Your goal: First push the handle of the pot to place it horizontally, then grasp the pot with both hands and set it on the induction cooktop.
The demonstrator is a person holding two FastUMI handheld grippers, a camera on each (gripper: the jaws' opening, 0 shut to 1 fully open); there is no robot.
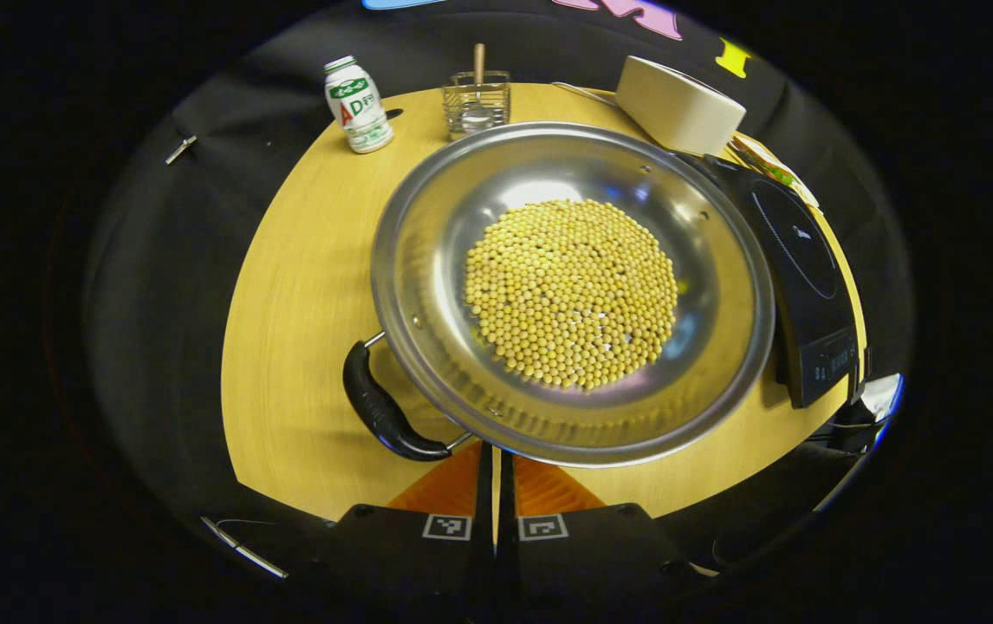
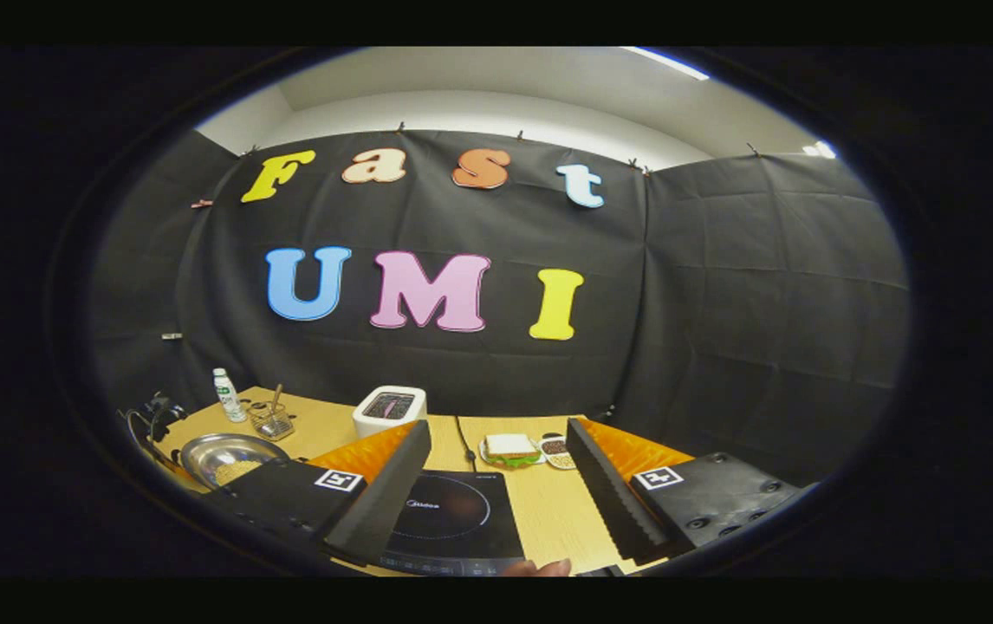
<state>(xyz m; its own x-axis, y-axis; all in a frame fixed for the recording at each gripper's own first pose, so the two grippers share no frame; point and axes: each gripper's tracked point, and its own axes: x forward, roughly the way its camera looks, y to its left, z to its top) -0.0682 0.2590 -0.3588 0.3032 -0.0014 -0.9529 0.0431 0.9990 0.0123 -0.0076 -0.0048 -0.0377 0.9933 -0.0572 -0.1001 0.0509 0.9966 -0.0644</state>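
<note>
A wide steel pot (image 1: 427, 260) holding yellow beans stands on the wooden table (image 1: 306, 286). Its black handle (image 1: 382, 412) juts from the near-left rim, slanting toward me. My left gripper (image 1: 495, 459) is shut, with its tips just under the near rim and right beside the handle's lower end. The black induction cooktop (image 1: 795, 260) lies right of the pot. In the right gripper view, my right gripper (image 2: 496, 511) is open and hovers over the cooktop (image 2: 453, 516), with nothing between its fingers. The pot (image 2: 202, 451) sits far to its left.
A small white bottle (image 1: 358, 104), a wire basket (image 1: 477, 100) and a white toaster (image 1: 678, 104) stand along the table's far side. A sandwich on a plate (image 2: 509, 448) lies behind the cooktop. A cable (image 2: 464, 446) runs along the table from the toaster's side.
</note>
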